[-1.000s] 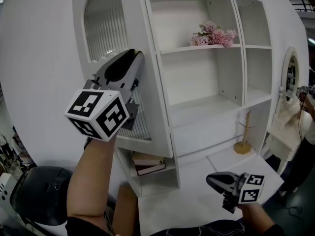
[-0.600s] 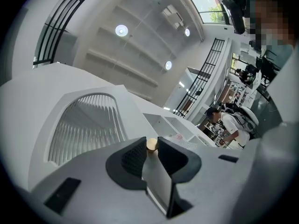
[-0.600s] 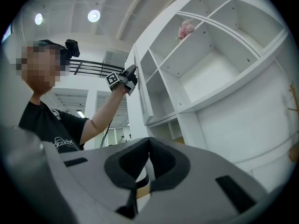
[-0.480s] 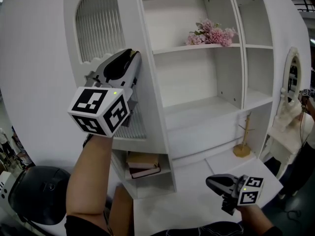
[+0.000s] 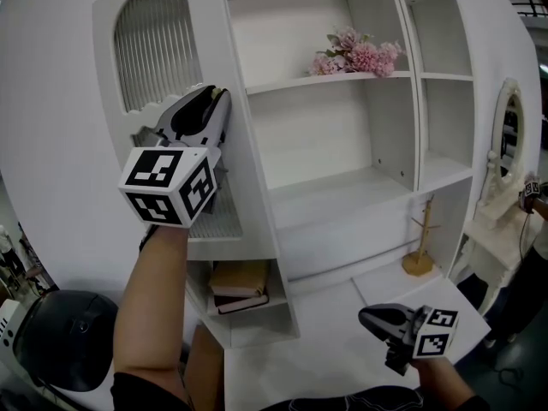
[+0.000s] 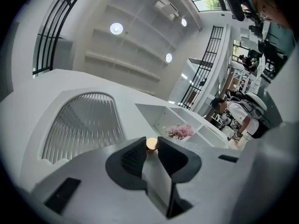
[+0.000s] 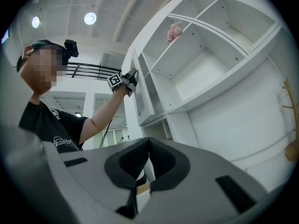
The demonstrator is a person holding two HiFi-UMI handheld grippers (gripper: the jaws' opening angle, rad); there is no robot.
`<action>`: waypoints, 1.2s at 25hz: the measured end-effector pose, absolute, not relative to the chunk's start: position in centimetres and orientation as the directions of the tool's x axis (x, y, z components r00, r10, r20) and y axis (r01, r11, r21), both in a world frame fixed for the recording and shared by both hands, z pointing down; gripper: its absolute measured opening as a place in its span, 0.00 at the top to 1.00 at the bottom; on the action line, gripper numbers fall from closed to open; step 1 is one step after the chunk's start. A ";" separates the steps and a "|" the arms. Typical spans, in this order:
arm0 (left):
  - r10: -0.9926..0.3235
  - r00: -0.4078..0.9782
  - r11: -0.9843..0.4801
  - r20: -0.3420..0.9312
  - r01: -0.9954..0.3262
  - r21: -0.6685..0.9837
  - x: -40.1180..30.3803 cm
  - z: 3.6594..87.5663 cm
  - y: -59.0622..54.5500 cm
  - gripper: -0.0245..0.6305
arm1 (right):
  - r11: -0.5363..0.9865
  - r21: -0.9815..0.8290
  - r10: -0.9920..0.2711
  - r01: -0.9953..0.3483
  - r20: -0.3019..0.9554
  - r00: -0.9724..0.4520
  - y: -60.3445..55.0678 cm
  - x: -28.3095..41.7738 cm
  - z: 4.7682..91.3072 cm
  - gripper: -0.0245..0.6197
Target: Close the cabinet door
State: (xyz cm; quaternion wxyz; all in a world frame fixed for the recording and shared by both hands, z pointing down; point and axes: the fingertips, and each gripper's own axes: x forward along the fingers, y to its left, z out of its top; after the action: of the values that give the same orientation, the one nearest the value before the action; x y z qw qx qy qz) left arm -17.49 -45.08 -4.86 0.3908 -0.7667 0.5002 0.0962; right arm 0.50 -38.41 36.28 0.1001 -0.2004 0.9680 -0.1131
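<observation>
- Here, in the head view, the cabinet door (image 5: pixel 250 197) stands swung out at the left of the white cabinet (image 5: pixel 342 144), with its arched ribbed panel (image 5: pixel 154 48) facing the camera.
- The left tongs (image 5: pixel 212 94) are raised against the door's front, just below that panel, on an outstretched bare arm.
- Pink flowers (image 5: pixel 355 56) lie on an upper shelf, books (image 5: pixel 240 285) are stacked in the low compartment under the door, and a small wooden stand (image 5: pixel 419 248) sits on the bench (image 5: pixel 325 349).
- The right tongs (image 5: pixel 377 318) hang low over the bench, well apart from the door.
- In the left gripper view, the left tongs (image 6: pixel 151 149) are clenched on the door's small round knob (image 6: pixel 152 143), a pad on either side of it; the ribbed panel (image 6: pixel 84 125) rises to the left and the flowers (image 6: pixel 181 131) show beyond.
- In the right gripper view, the right tongs (image 7: pixel 148 143) are clenched on nothing, their tips meeting.
- Beyond them the left tongs (image 7: pixel 131 73) sit at the edge of the door (image 7: pixel 145 94), which juts out from the cabinet (image 7: pixel 210 73).
</observation>
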 end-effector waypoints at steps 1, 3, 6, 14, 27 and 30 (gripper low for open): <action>-0.695 0.476 -0.187 -0.538 -0.843 -0.504 -17.5 -4.8 -45.4 0.84 | 0.894 -0.261 -0.410 -0.364 -0.149 -0.900 -38.6 0.7 36.4 0.95; -0.703 0.467 -0.176 -0.536 -0.845 -0.505 -17.4 -4.8 -46.0 0.84 | 0.893 -0.266 -0.409 -0.362 -0.149 -0.900 -38.9 1.0 36.5 0.95; -0.713 0.454 -0.167 -0.534 -0.850 -0.499 -17.4 -4.8 -46.8 0.84 | 0.893 -0.274 -0.406 -0.358 -0.147 -0.902 -39.3 1.5 36.8 0.95; -0.737 0.412 -0.125 -0.536 -0.863 -0.490 -17.5 -4.8 -49.5 0.84 | 0.891 -0.281 -0.409 -0.357 -0.155 -0.899 -40.7 2.9 37.2 0.95; -0.762 0.369 -0.069 -0.532 -0.863 -0.500 -17.8 -4.7 -52.3 0.84 | 0.884 -0.298 -0.421 -0.360 -0.172 -0.891 -42.7 4.7 38.2 0.95; -0.765 0.363 -0.071 -0.532 -0.868 -0.491 -17.9 -4.6 -52.4 0.84 | 0.887 -0.304 -0.410 -0.347 -0.176 -0.895 -42.9 4.4 38.5 0.95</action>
State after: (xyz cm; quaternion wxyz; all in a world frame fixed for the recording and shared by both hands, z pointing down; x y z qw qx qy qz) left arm -17.94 -52.37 -4.59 0.3883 -0.7286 0.5603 0.0664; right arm 4.38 -42.85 38.47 0.1183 -0.1965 0.9642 -0.1333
